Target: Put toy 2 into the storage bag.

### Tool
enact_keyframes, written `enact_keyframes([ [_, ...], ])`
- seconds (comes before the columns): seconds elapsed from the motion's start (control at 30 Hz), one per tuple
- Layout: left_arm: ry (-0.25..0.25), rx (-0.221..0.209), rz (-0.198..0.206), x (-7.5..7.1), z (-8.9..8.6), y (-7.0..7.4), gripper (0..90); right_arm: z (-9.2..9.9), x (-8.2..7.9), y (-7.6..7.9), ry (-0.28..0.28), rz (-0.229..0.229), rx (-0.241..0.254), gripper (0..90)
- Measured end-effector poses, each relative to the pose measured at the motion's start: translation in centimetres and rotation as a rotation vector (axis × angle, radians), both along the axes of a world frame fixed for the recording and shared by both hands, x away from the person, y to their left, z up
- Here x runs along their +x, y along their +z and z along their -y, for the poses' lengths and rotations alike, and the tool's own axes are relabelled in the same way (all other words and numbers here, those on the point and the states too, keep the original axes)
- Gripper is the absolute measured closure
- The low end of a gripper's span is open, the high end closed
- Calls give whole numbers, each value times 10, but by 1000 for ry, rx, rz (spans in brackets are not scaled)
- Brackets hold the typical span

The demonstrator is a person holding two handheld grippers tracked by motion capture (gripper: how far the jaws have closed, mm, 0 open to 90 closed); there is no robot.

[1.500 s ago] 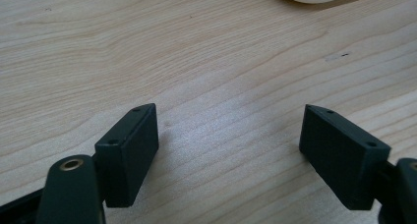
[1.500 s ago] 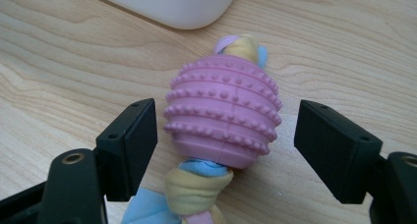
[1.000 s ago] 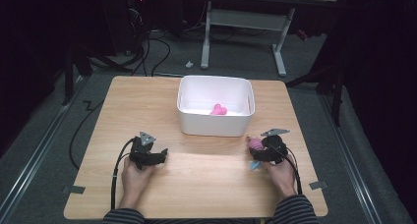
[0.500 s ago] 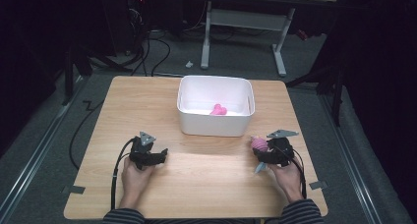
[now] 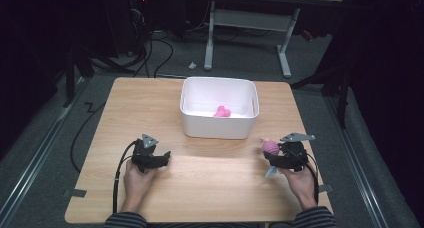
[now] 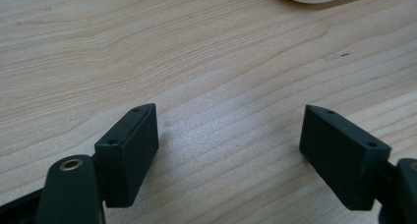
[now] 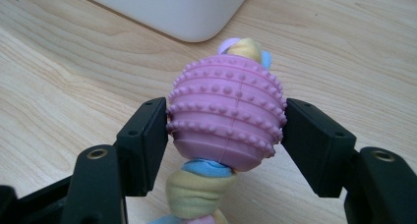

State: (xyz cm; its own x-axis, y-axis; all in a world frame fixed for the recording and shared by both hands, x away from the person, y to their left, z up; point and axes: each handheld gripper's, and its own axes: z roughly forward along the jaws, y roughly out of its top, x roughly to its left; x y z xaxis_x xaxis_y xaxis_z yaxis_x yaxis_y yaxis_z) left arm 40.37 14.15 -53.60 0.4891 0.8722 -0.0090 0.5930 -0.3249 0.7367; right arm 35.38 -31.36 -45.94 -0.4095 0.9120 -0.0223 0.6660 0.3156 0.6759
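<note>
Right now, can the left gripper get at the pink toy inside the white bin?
Probably yes: the left gripper is open and holds nothing, the white bin has no lid, and bare table lies between them up to the pink toy.

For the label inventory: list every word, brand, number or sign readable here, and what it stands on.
None: no readable text in any view. The pink ribbed toy, the white bin, the wooden table and both grippers' black fingers are all unmarked.
</note>
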Motion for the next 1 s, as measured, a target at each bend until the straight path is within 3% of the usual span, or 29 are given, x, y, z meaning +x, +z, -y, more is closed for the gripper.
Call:
enact_keyframes([
  [0.5,-3,0,0,0,0,0,228,7,-8,28,38,63,14,354],
  [0.73,-7,0,0,0,0,0,227,7,-4,43,57,74,48,354],
  [1.0,-7,0,0,0,0,0,227,2,-2,53,84,86,42,354],
])
